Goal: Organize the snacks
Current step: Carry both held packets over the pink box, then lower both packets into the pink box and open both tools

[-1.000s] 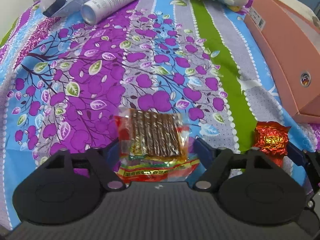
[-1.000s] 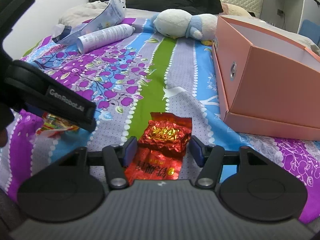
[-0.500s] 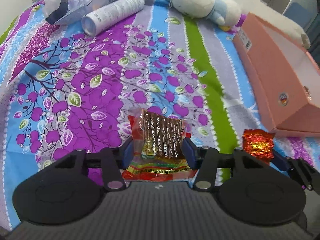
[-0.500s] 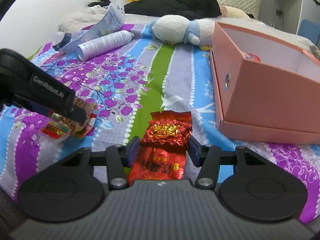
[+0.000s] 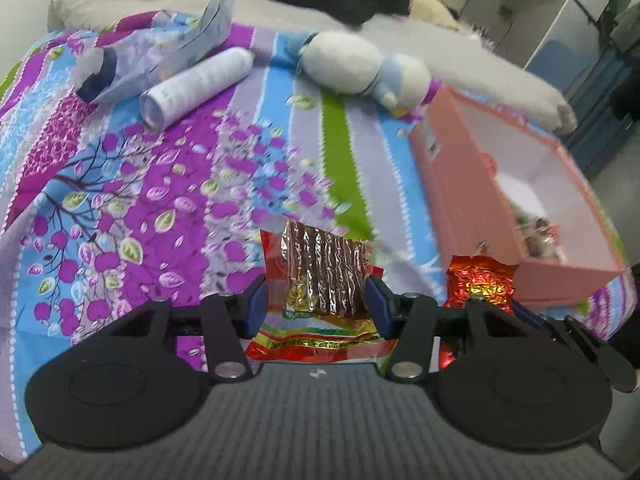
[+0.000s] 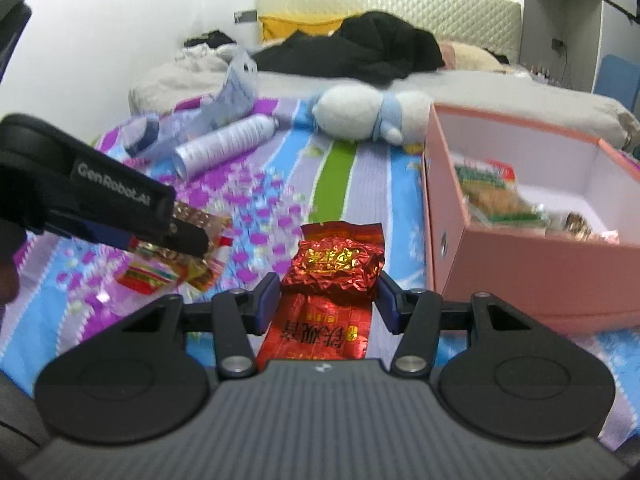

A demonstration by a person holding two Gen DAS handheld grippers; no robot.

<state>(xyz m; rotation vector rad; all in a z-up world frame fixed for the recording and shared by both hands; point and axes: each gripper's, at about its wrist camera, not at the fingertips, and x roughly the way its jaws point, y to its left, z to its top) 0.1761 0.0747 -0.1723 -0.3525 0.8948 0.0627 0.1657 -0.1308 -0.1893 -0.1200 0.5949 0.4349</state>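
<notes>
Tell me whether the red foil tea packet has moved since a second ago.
Yes. The red foil tea packet, clamped in the right hand-held gripper, has lifted off the bedspread; the pink box now shows its inside.

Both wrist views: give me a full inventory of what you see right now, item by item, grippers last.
Snack stick packet: one, red with brown sticks, clamped in left gripper above the bedspread.
Red foil packet: one, red and gold, clamped in right gripper.
Pink box: one, open-topped, on the bed at right, snack packets already inside.
White bottle: one, lying on its side, far left.
Crumpled plastic bag: one, pale blue-white, behind the bottle.
Plush toy: one, white and blue, lying beyond the box.
Black clothing: a heap by the headboard.
Bedspread: purple floral with stripes.
Left gripper: black, blue pads.
Right gripper: same.
</notes>
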